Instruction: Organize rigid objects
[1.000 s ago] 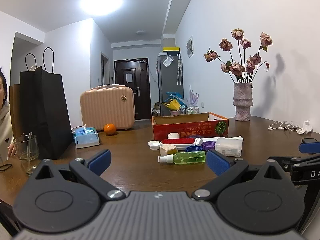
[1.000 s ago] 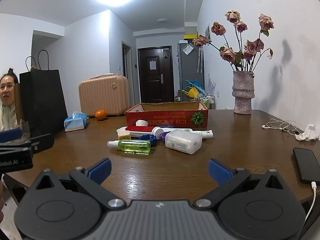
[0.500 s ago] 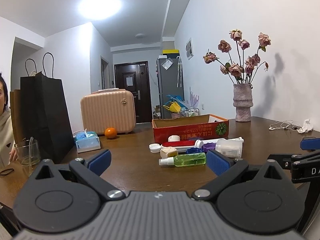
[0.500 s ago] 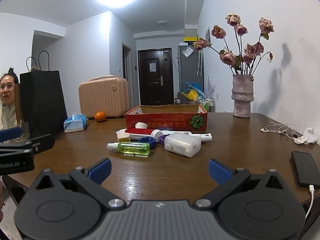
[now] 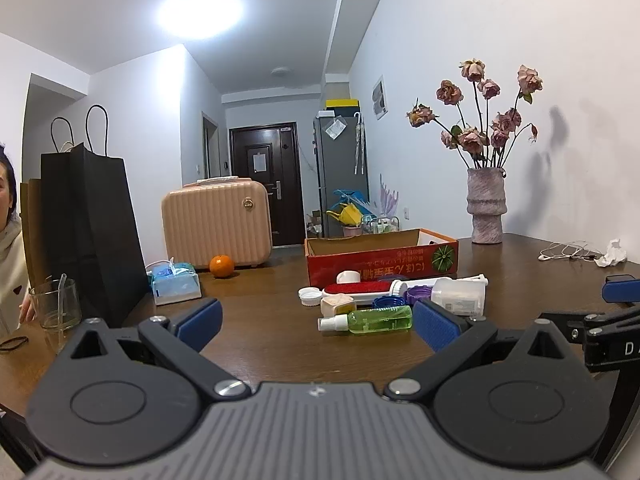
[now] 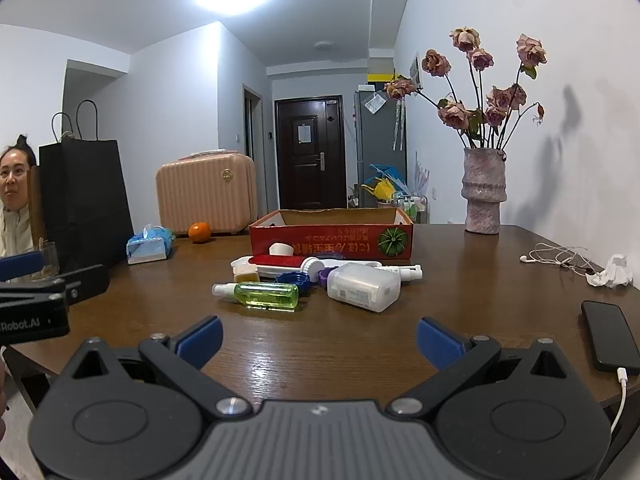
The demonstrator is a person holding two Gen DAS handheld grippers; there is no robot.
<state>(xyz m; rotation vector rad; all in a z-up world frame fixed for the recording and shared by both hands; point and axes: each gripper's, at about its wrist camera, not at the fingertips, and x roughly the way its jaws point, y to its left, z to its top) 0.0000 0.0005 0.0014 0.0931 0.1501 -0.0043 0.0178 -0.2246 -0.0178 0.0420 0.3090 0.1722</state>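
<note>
A pile of small items lies on the brown table (image 6: 320,344) in front of a red cardboard box (image 6: 332,236): a green spray bottle (image 6: 266,295) on its side, a clear white plastic container (image 6: 363,286), a red-and-white brush (image 6: 288,262), blue and purple caps (image 6: 294,279), a small cream jar (image 6: 245,271). The same bottle (image 5: 370,319) and box (image 5: 382,258) show in the left wrist view. My left gripper (image 5: 316,322) is open and empty, well short of the pile. My right gripper (image 6: 318,338) is open and empty, also short of it.
A black paper bag (image 5: 86,232), a glass (image 5: 56,308), a tissue pack (image 5: 174,284), an orange (image 5: 221,266) and a pink suitcase (image 5: 216,220) stand at the left. A vase of dried roses (image 6: 482,192), earphones (image 6: 556,258), crumpled tissue (image 6: 614,272) and a charging phone (image 6: 610,334) are at the right. A person sits at far left.
Both grippers have tilted or risen slightly, so the table items sit a little lower in view. Nothing on the table has moved.
</note>
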